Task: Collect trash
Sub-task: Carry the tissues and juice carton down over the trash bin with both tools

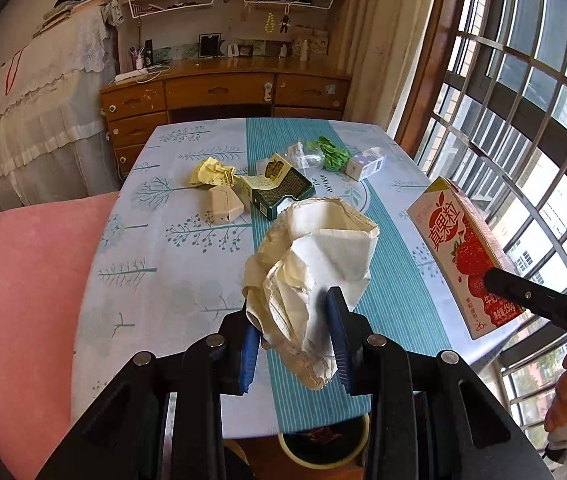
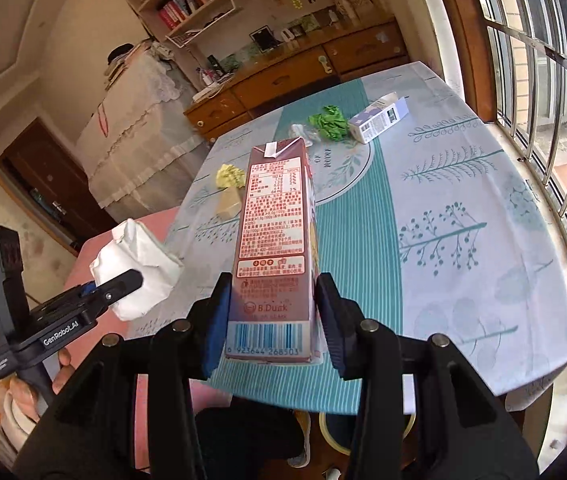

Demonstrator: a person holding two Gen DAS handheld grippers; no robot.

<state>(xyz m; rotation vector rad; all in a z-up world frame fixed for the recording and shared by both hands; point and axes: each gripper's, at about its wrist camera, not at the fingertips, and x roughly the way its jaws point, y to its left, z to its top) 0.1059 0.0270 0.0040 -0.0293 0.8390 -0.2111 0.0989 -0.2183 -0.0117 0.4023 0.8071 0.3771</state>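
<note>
The table (image 1: 187, 248) wears a pale blue cloth printed with trees and a teal striped runner down the middle; a ring on the runner carries script, of which only "never" reads clearly. A pink cushion (image 1: 23, 300) lies against its left edge, and a dark bin (image 1: 323, 446) with a yellowish rim sits under the near edge.

The right gripper (image 2: 273, 316) is clenched on a strawberry milk carton (image 2: 273, 240), held off the table, tilted with its base toward the camera. The side facing up is dense red Chinese print above "B.Duck" and a barcode ending 268503; from the left wrist view the front shows strawberries, large red Chinese characters and "250". One arm of this gripper reads "DAS".

The left gripper (image 1: 293, 340) is clamped on a crumpled white paper bag (image 1: 315, 264), its open mouth pointing away, raised above the runner near the table's front edge. Its side is marked "GenRobot.AI".

Left on the table: a dark green box (image 1: 279, 188) with fine print too small to read, a white and purple carton (image 1: 365, 164) lying on its side, a beige crushed carton (image 1: 223, 202), a crumpled yellow paper (image 1: 211, 172), a green crumpled wad (image 1: 333, 154) and a clear plastic wrapper (image 1: 305, 156) just beside it.
</note>
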